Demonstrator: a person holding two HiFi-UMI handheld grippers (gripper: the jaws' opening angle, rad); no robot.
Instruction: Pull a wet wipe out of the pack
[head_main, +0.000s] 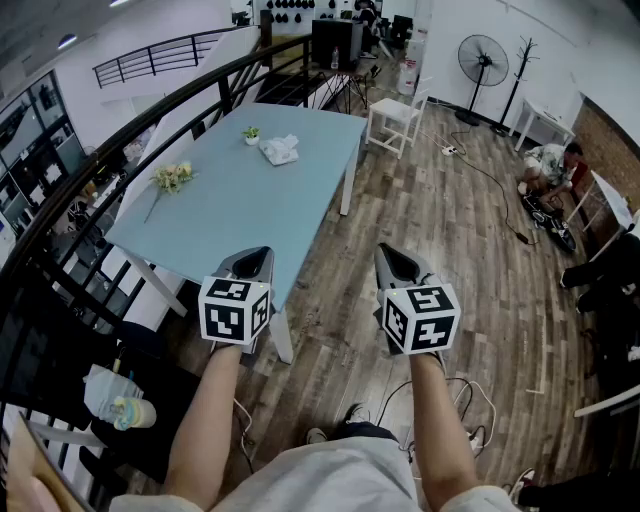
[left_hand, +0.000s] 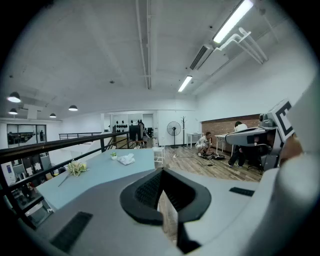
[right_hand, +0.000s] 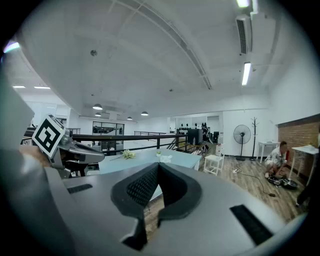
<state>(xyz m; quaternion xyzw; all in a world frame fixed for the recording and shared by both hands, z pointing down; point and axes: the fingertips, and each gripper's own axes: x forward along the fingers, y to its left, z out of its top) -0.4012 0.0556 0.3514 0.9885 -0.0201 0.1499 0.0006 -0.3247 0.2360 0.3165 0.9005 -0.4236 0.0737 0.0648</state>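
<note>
Approach step: left gripper (head_main: 258, 256), right gripper (head_main: 388, 256) clenched empty; next, reach wipe pack (head_main: 279, 150) at far edge of tabletop (head_main: 250, 210)

Holds the left gripper (head_main: 262, 252) and the right gripper (head_main: 386, 250) out ahead of the body, side by side and well apart, both pointing forward and tipped a little below level. Carries the left marker cube (head_main: 235, 310) and the right marker cube (head_main: 421, 318) on top, nearest the body. Stretches the bare left forearm (head_main: 205, 420) and right forearm (head_main: 445, 420) forward, roughly parallel. Shows both pairs of jaws closed tip to tip, gripping nothing.
</note>
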